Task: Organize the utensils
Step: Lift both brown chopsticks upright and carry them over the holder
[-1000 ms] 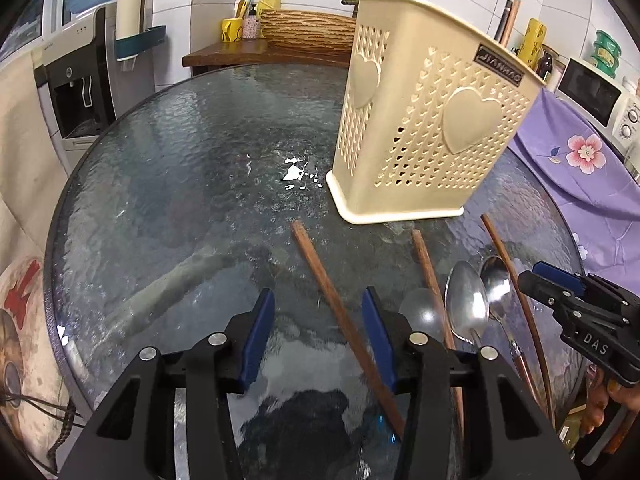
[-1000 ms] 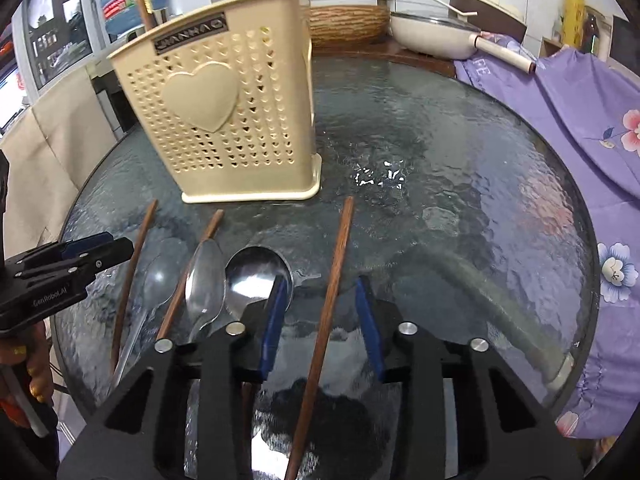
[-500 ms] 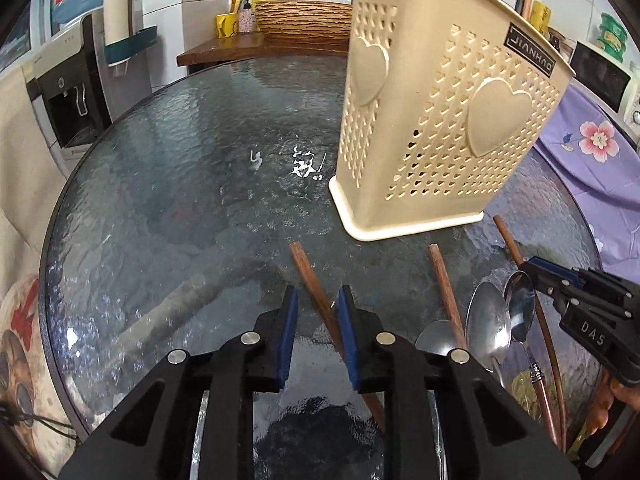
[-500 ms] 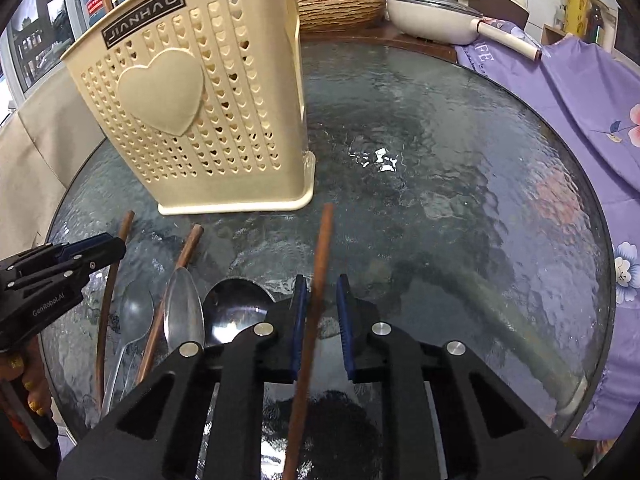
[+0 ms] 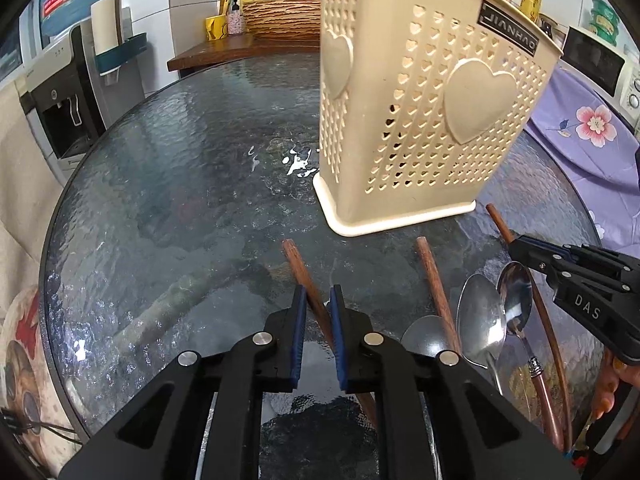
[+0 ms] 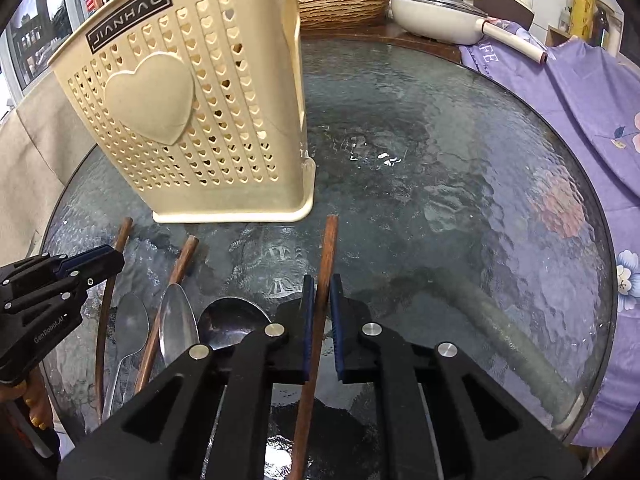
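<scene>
A cream perforated utensil holder point(image 5: 424, 112) stands on the round glass table point(image 5: 160, 184); it also shows in the right wrist view point(image 6: 192, 120). My left gripper point(image 5: 318, 300) is shut on a brown wooden chopstick point(image 5: 298, 266) lying on the glass. My right gripper point(image 6: 320, 292) is shut on another wooden chopstick point(image 6: 328, 248). Further chopsticks point(image 5: 434, 280) and metal spoons point(image 5: 482, 324) lie in front of the holder; they also show in the right wrist view point(image 6: 178, 320). Each gripper appears in the other's view, the right one point(image 5: 524, 246) and the left one point(image 6: 108, 260).
A purple flowered cloth point(image 6: 580, 92) covers the table's right side. A white pan point(image 6: 440, 12) and a woven basket point(image 6: 344, 4) sit on the counter behind. A water dispenser point(image 5: 60, 92) stands at the left.
Both grippers closed from open onto a chopstick each and moved forward toward the holder, which now looms larger in both views.
</scene>
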A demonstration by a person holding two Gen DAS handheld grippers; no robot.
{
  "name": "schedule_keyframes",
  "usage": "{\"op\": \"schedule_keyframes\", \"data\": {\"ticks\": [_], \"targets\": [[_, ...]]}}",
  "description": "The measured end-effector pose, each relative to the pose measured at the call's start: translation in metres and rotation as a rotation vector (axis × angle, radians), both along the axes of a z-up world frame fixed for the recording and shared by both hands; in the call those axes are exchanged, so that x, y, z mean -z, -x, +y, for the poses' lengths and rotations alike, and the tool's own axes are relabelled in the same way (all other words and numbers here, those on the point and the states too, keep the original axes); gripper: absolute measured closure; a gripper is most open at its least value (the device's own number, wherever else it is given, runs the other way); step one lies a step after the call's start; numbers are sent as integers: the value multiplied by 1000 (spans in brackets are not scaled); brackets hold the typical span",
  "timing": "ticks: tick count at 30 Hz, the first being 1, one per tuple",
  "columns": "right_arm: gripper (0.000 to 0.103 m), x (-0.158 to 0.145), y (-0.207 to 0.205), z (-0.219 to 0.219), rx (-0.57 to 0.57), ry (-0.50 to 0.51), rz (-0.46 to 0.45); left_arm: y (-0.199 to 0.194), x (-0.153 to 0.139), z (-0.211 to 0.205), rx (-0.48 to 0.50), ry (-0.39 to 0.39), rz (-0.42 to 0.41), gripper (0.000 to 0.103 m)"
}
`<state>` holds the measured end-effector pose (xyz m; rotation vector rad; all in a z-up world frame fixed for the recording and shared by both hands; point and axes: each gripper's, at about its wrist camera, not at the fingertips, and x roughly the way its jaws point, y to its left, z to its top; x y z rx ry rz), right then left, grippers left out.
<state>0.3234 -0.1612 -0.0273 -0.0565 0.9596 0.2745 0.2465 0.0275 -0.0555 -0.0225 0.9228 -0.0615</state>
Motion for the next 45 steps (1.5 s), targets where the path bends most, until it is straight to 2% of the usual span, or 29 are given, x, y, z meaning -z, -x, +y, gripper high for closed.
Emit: {"op": "schedule_keyframes", "data": {"ticks": [9, 16, 25, 29, 34, 42, 45], "targets": [[95, -2, -2, 7, -19, -7, 0, -16, -1, 3, 6, 8, 3, 92], [96, -2, -7, -4, -11, -78, -12, -33, -2, 20, -11, 72, 6, 96], [96, -21, -9, -20, 16, -138, -87, -38, -11, 37, -45, 108, -34, 96], [96, -33, -11, -32, 36, -184, -123, -35, -24, 47, -69, 149, -72, 96], [96, -54, -6, -42, 39, -247, -182, -25, -55, 59, -87, 191, -165, 96], [96, -103, 18, -54, 7, -318, -338, -2, -95, 66, -98, 211, -317, 96], [96, -115, 29, -57, 4, -338, -374, 6, -103, 67, -95, 221, -346, 96]]}}
